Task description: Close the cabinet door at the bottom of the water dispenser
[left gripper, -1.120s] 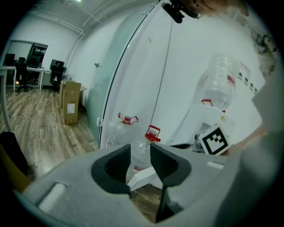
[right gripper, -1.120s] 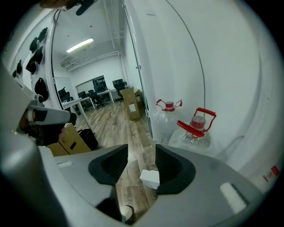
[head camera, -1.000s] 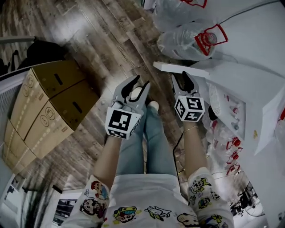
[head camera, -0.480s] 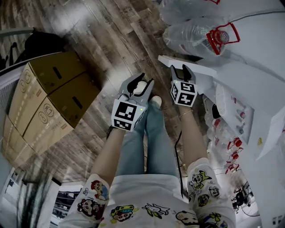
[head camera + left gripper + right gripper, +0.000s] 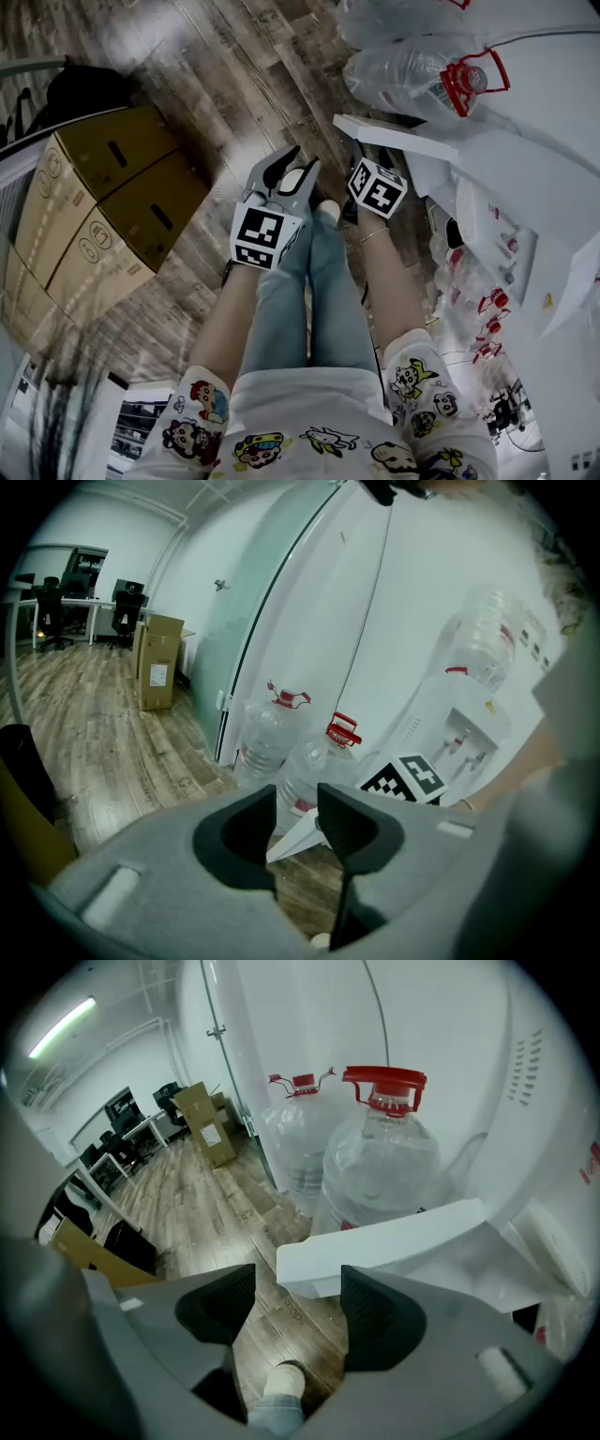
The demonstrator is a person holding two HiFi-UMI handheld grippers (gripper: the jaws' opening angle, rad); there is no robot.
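- The left tool (image 5: 296,794) hangs above the person's legs (image 5: 291,300). Its jaws are released with a narrow gap, and nothing sits between them. It seems to have no part in the job yet.
- The right tool (image 5: 298,1275) points steeply down at the cabinet door (image 5: 384,1237). Its jaws have just been opening and now stand wide. The door's free end shows just beyond the gap, but the pads do not press on it, so this tool is empty.
- The door juts out from the bottom of the water dispenser (image 5: 525,169), swung wide open over the wood floor (image 5: 216,66). Its free end points toward the person's feet.
- Step in hand, as I judge it: the reach toward the door's free end. The closing itself has not begun.
- The next move likely calls for setting the wide jaws over that end, or against its far face. The door can then be swung round to the front of the dispenser until it lies flush.
- Cardboard boxes (image 5: 103,206) stand well apart on the left and play no part.
- The person's shoe (image 5: 281,1382) rests on the floor below the right tool. The legs may lie in the door's swing path and need to clear it.
- A big red-capped water bottle (image 5: 382,1166) stands just behind the door, with a second bottle (image 5: 302,1138) beyond it. They leave little room on that far side.
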